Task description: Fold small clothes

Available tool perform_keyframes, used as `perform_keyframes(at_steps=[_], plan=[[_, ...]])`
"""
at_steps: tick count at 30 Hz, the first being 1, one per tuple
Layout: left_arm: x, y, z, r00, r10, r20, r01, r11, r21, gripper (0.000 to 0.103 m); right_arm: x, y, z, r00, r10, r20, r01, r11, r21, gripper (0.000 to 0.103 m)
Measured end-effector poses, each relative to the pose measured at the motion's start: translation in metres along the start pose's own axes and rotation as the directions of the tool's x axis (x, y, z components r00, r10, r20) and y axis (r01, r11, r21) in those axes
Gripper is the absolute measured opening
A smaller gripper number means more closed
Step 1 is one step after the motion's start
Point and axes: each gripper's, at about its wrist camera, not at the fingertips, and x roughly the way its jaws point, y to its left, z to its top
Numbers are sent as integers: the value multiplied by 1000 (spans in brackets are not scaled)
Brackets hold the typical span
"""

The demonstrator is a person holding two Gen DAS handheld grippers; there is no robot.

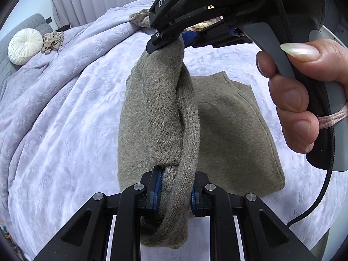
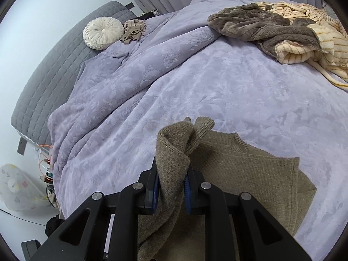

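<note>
An olive-brown knit sweater (image 1: 235, 130) lies partly folded on the lilac bedspread (image 1: 71, 113). My left gripper (image 1: 176, 187) is shut on a bunched edge of it, lifted off the bed. The fabric stretches up to my right gripper (image 1: 174, 41), which is shut on the other end of that edge; a person's hand (image 1: 300, 100) grips its handle. In the right wrist view my right gripper (image 2: 171, 187) pinches a fold of the sweater (image 2: 245, 171), whose ribbed cuff pokes up past the fingertips.
A heap of brown and cream striped clothes (image 2: 282, 26) lies at the far right of the bed. A round cream cushion (image 2: 102, 32) and a small beige garment (image 2: 133, 30) rest by the grey headboard (image 2: 54, 76). Cables and a floral cover (image 2: 19, 187) sit beside the bed.
</note>
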Motion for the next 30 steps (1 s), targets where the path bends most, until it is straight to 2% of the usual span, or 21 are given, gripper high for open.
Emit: perform_keyframes(at_steps=[4, 11, 19, 30], plan=[[1, -26, 1, 999, 42, -1, -42, 998, 41, 22, -10, -19, -5, 1000, 21, 16, -21, 1000, 8, 20], [1, -67, 5, 998, 55, -11, -54, 994, 93, 22, -31, -47, -11, 999, 32, 38, -32, 999, 10, 20], [21, -107, 6, 995, 87, -39, -79, 983, 166, 22, -45, -84, -24, 999, 28, 39, -29, 1000, 13, 20], [45, -132, 9, 991, 117, -59, -101, 970, 221, 22, -44, -128, -40, 997, 64, 53, -68, 995, 70, 20]])
